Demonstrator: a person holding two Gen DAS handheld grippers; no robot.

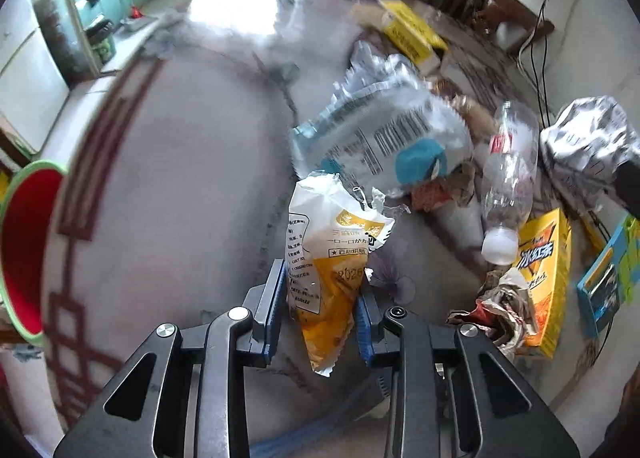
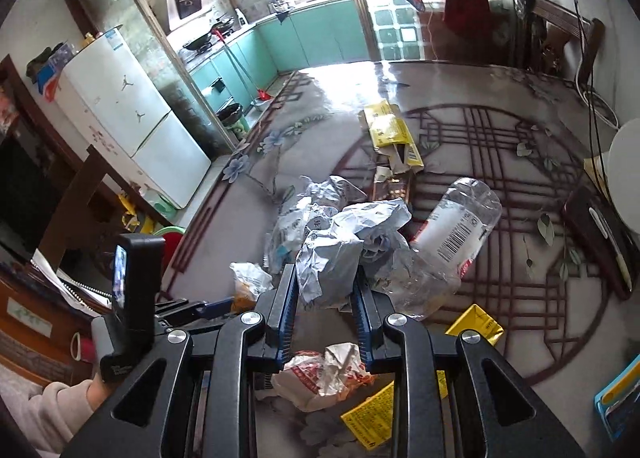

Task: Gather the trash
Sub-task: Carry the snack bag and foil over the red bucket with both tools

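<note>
Left fingers (image 1: 282, 298) pinch a yellow wrapper (image 1: 328, 270); right fingers (image 2: 286, 298) clamp crumpled foil (image 2: 328, 262).

White fridge (image 2: 132, 114) at left — teal kitchen cabinets (image 2: 320, 34) behind — patterned floor (image 2: 500, 218).

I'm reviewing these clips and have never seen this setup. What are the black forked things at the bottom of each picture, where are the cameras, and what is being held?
No robot here: a person carries a hand-held gripper in each hand, with a fisheye camera on each looking along its jaws. In the left wrist view, the left gripper has closed on a yellow and white snack bag. In the right wrist view, the right gripper grips a crumpled silver wrapper. On the patterned floor lie more trash: a clear plastic bottle, a yellow carton, crumpled packets. A red bin with a green rim stands at the left.
</note>
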